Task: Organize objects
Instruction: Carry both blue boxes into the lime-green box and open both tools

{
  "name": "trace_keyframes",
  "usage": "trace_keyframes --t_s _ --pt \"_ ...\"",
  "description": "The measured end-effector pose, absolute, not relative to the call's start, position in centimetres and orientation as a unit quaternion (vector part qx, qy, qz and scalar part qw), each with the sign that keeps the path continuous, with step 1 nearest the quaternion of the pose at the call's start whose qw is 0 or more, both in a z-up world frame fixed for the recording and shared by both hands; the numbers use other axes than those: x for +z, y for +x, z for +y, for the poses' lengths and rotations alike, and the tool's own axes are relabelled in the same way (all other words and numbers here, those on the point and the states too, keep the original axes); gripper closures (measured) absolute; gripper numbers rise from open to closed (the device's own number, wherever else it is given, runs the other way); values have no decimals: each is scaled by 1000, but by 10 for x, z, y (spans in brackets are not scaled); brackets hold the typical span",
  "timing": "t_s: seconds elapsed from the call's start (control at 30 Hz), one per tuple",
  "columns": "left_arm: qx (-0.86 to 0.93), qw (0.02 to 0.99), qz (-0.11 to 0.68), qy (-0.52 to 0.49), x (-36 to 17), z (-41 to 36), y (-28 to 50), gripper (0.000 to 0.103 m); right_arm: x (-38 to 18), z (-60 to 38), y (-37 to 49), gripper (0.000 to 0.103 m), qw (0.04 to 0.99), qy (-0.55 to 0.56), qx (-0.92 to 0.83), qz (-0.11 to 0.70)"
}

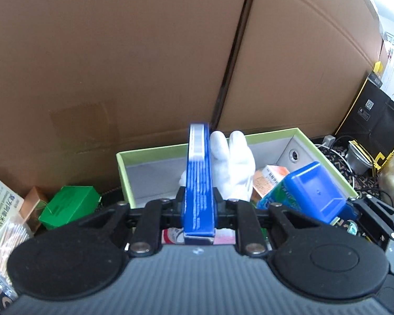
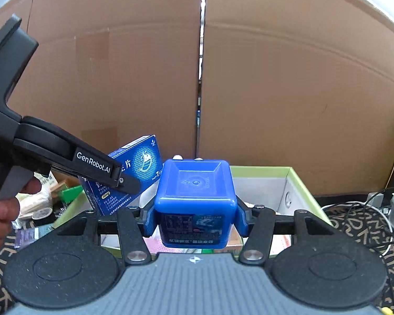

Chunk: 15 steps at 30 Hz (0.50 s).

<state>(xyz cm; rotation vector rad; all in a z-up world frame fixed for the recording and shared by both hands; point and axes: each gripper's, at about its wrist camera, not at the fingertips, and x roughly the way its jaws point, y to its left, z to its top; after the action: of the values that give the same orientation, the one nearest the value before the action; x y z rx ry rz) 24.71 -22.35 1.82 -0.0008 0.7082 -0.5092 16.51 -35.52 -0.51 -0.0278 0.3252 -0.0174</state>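
- At nine o'clock in the left wrist view, outside the bin, you have a green carton [image 1: 68, 204] on the table with a copper-coloured small box [image 1: 34, 199] just beside it and a pale medicine pack [image 1: 2, 204] at the edge; these look not yet sorted.
- Your left gripper [image 1: 198, 204] is pinching the flat blue medicine box [image 1: 199, 183] on edge, its narrow side facing the lens; the jaws are pressed against both broad faces; the box stands upright over the near wall of the green-rimmed bin [image 1: 155, 150].
- In the right wrist view that same box [image 2: 134, 176] sits at ten o'clock, tilted, over the bin's left side.
- A white glove [image 1: 233, 168] lies in the bin at twelve o'clock, just behind the blue box; an orange carton [image 1: 270, 178] rests near it at one o'clock.
- Your right gripper [image 2: 195, 218] is clamped on the blue plastic container [image 2: 195, 197], one jaw on each side wall; it hangs over the bin's near edge at the centre of the view.
- The bin's far right corner [image 2: 291, 181] at two o'clock shows bare grey floor.
- Judged from this, you are mid-placement with both loads above the bin; next, I would lower each into a free patch, blue box left, container right, keeping them apart, then part the jaws only once each rests; whether the items below leave room is partly hidden.
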Motion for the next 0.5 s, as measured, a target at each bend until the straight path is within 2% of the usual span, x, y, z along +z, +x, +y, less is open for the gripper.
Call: trace_keyframes --t_s 0.03,0.1,0.13,0.17,0.2,0.23,0.27,0.5 --pt "-246 907 342 -1 17 -223 248 82 -8 -355 168 43 986 -12 -8 165" --pt "-252 908 336 -5 17 -220 247 57 -12 -354 172 43 985 -7 -6 171" --pt "-253 909 330 -10 17 -217 246 31 -14 -352 174 41 985 -9 -6 175" --pt "-248 915 319 -17 18 -213 243 17 -16 -351 173 36 985 -14 -9 172" --pt "-247 920 304 -23 21 -212 239 12 -17 -349 172 25 985 -22 -15 168" --pt "-243 923 297 -24 23 -210 236 3 -16 -347 171 19 986 -29 -22 162" --pt "-242 925 292 -25 25 -207 234 0 -16 -346 169 19 987 -34 -26 155" --pt "-238 930 275 -41 43 -184 223 0 -7 -349 159 16 989 -30 -38 142"
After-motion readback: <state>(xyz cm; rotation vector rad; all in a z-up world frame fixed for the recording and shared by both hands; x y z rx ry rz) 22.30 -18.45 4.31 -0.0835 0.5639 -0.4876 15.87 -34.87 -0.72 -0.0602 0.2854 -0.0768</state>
